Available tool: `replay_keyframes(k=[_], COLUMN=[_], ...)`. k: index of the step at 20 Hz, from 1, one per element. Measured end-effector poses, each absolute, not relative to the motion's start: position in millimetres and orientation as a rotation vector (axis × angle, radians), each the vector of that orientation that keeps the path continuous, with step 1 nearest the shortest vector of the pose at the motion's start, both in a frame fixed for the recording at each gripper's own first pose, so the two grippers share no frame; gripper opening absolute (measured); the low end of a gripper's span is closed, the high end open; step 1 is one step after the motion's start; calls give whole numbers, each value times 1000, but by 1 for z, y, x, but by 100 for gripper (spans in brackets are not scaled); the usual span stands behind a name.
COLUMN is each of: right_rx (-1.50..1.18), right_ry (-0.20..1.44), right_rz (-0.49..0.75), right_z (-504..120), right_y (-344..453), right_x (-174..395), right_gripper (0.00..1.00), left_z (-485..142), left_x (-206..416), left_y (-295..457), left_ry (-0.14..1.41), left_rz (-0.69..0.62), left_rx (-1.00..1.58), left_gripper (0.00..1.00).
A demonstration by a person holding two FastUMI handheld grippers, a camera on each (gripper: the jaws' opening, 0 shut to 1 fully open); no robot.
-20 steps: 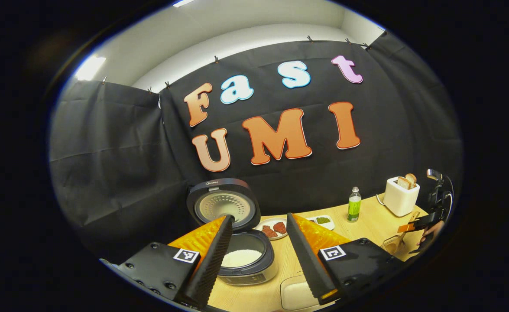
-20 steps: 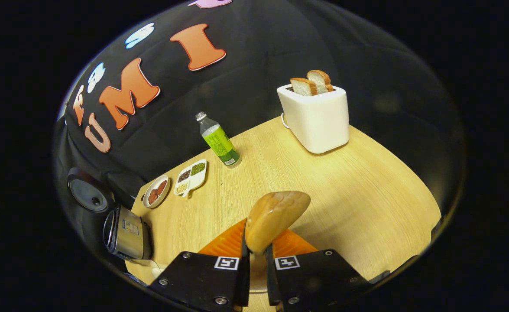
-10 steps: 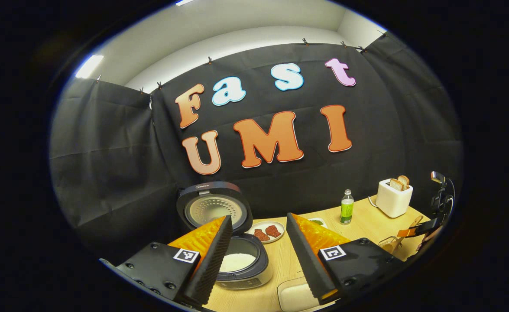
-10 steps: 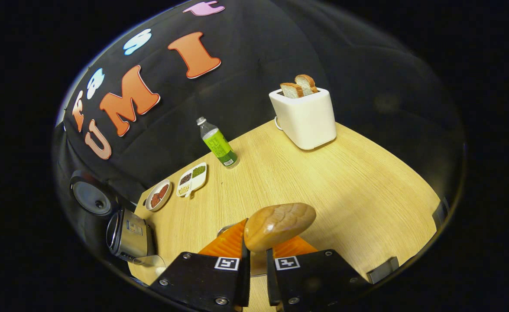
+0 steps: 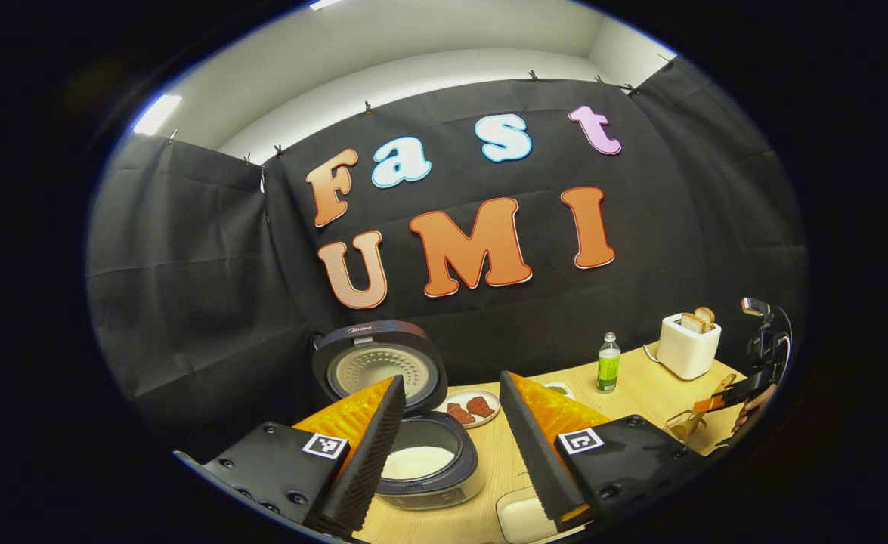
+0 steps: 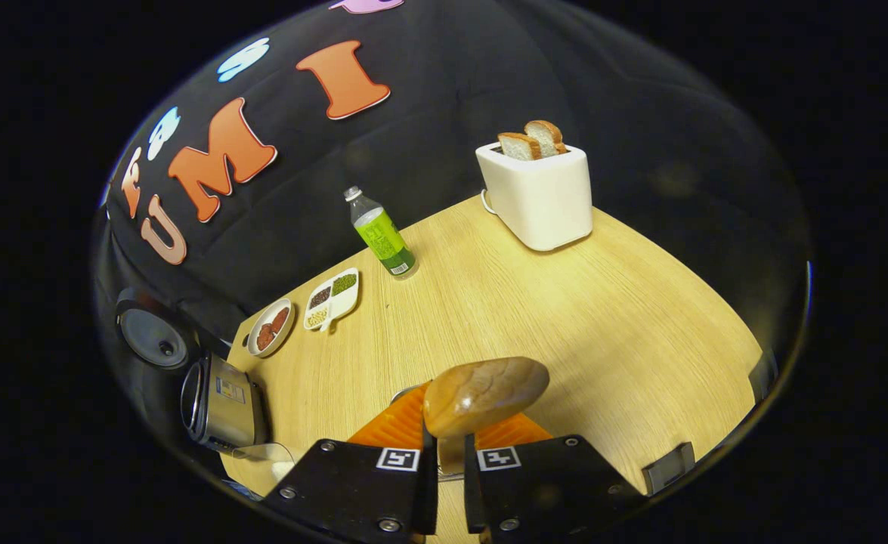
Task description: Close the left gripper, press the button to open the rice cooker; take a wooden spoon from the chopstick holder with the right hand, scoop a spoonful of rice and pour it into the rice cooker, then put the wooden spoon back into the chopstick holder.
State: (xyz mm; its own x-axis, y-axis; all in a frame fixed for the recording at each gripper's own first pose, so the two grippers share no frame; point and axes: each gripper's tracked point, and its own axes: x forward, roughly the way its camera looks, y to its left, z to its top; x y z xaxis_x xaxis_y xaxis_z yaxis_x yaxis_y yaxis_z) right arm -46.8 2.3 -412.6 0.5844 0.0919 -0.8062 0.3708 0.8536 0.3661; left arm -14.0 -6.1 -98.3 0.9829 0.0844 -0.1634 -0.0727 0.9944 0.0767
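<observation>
In the left gripper view we see the rice cooker (image 5: 421, 461) at the left of the worktop (image 5: 640, 389), its lid (image 5: 378, 365) standing open and white rice (image 5: 417, 462) lying in the pot. Our left hand-held gripper (image 5: 447, 446) hangs in front of it with its fingers spread wide apart, pinching nothing. Just right of the cooker sits a small plate (image 5: 472, 406) of red pieces, then a green bottle (image 5: 607, 363), then a white toaster (image 5: 687, 346) with bread in it. At the far right edge the right hand-held gripper (image 5: 723, 397) hovers over the chopstick holder (image 5: 683, 425).

In the right gripper view, the cooker (image 6: 221, 400) lies at the far left, the plate (image 6: 270, 327) and a divided dish (image 6: 332, 298) beside it. Our right hand-held gripper (image 6: 445, 461) is pressed together on the handle of the wooden spoon (image 6: 483, 394), whose bowl rises above the fingers. A metal rim just under the spoon looks like the holder; we cannot tell whether the spoon touches it.
</observation>
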Motion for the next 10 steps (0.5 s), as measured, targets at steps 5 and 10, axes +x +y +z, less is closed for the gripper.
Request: replay_keyframes(k=[5,10], right_rx=[512,466], right_ry=[905,815], right_rz=[-226,-235], right_z=[-403,-363], right_y=[-5,-11], right_x=[-39,-30], right_gripper=[11,11], left_z=[-101,-102], left_x=[-9,-3], left_y=[0,5], left_ry=[164,155], left_rz=[72,59], left_rx=[71,57], left_gripper=[78,78])
